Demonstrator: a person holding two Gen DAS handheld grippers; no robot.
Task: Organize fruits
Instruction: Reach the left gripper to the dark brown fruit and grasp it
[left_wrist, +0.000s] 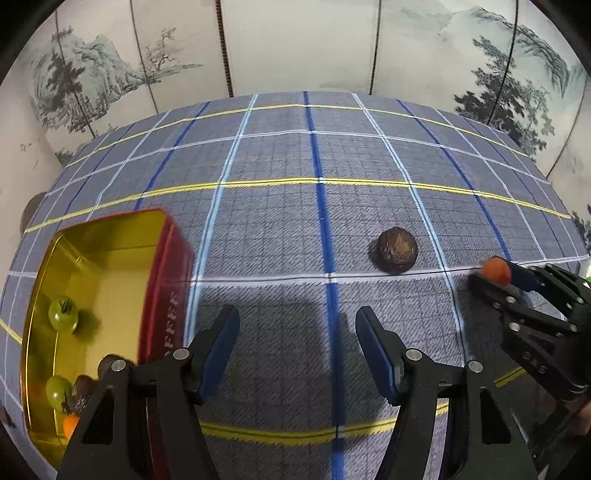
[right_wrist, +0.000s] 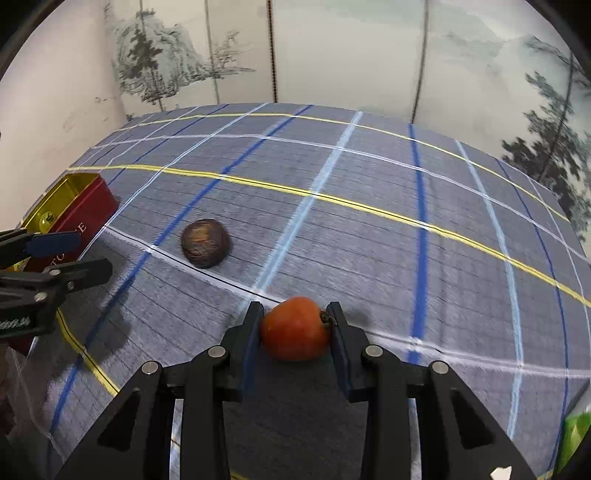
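The right gripper (right_wrist: 295, 325) is clamped on a small orange-red tomato (right_wrist: 295, 328), one pad on each side, with the stem end pressed against the right pad. The left gripper (left_wrist: 297, 332) hangs with its jaws apart and nothing between them, just right of the red tin (left_wrist: 168, 280) at the left of the desk (left_wrist: 295, 221). The tin already holds two green tomatoes (left_wrist: 63, 314), some dark fruit and something orange at its near end. A dark brown wrinkled fruit (left_wrist: 397, 250) lies alone on the checked cloth, between the tin and the right gripper.

The tomato is smooth and round, and the grip sits near its widest part, so a jolt on the way across could let it squirt out and roll off the desk. Squeezing harder could split the skin. The path to the tin passes close to the dark brown fruit and the left gripper, and either could be knocked. A release from too high could bounce the tomato off the fruit already inside.
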